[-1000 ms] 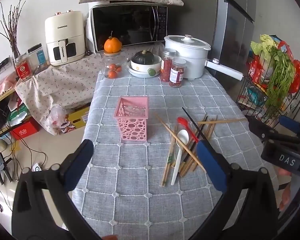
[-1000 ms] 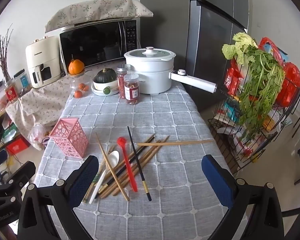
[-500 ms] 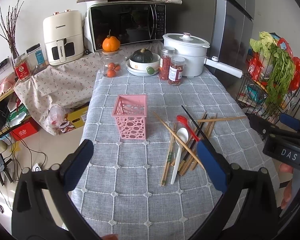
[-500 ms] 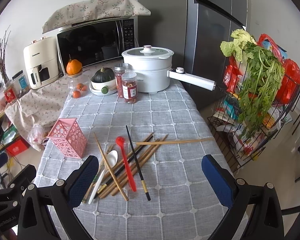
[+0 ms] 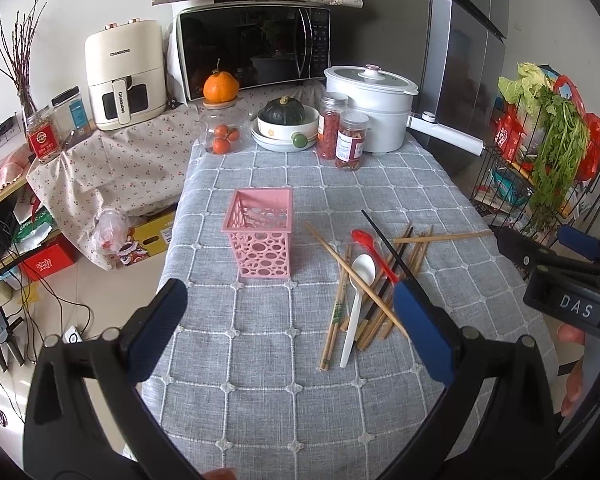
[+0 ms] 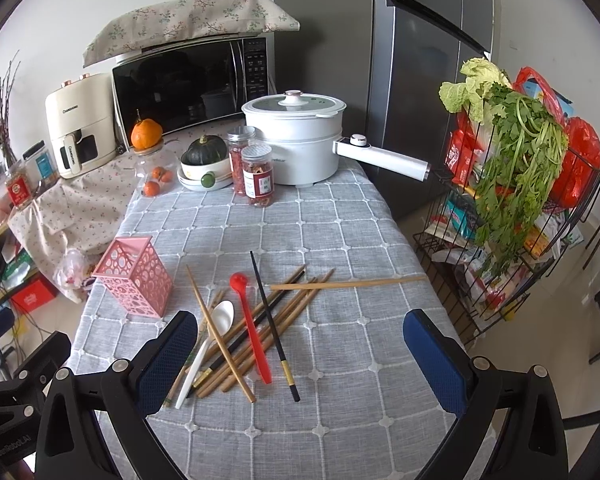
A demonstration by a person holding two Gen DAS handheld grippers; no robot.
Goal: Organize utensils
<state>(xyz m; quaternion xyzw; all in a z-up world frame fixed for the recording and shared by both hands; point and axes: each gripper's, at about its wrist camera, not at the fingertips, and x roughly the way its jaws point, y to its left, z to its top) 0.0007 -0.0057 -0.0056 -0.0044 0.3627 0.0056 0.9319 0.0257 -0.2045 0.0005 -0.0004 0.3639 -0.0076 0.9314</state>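
1. Far left, off the counter [image 5: 260,360]: air fryer [image 5: 125,76] on a flowered cloth, boxes and cables on the floor below. Not part of the job.
2. Left tongs [image 5: 288,332]: spread wide, nothing between the blue pads [image 5: 158,330]. They hang above the near part of the grey checked cloth, well short of any utensil.
3. Pink basket [image 5: 262,240]: upright, left of centre on the counter, looks empty through the cut-outs. Judged to be the holder the utensils go into.
4. Utensil heap, just right of the basket but apart from it: wooden chopsticks [image 6: 220,332] criss-crossed, white spoon [image 6: 216,340] at the left edge, red spoon [image 6: 252,328] lying over the sticks, black chopstick [image 6: 274,324] across the top. One wooden stick [image 6: 348,283] lies crosswise, pointing toward the right edge.
5. Right tongs [image 6: 300,356]: also spread, empty, hovering over the near end of the heap.
6. Back row: jars, bowl with squash, white pot [image 6: 296,144], microwave behind. Untouched.
7. Step in hand, as I read it: the start. Nothing is sorted yet; both tongs approach.
8. Next move likely calls for lowering the right tongs onto a top piece, the black chopstick or red spoon, pinching near mid-length so it does not tip, then carrying it left to the basket. Thin sticks flat on cloth may slip.
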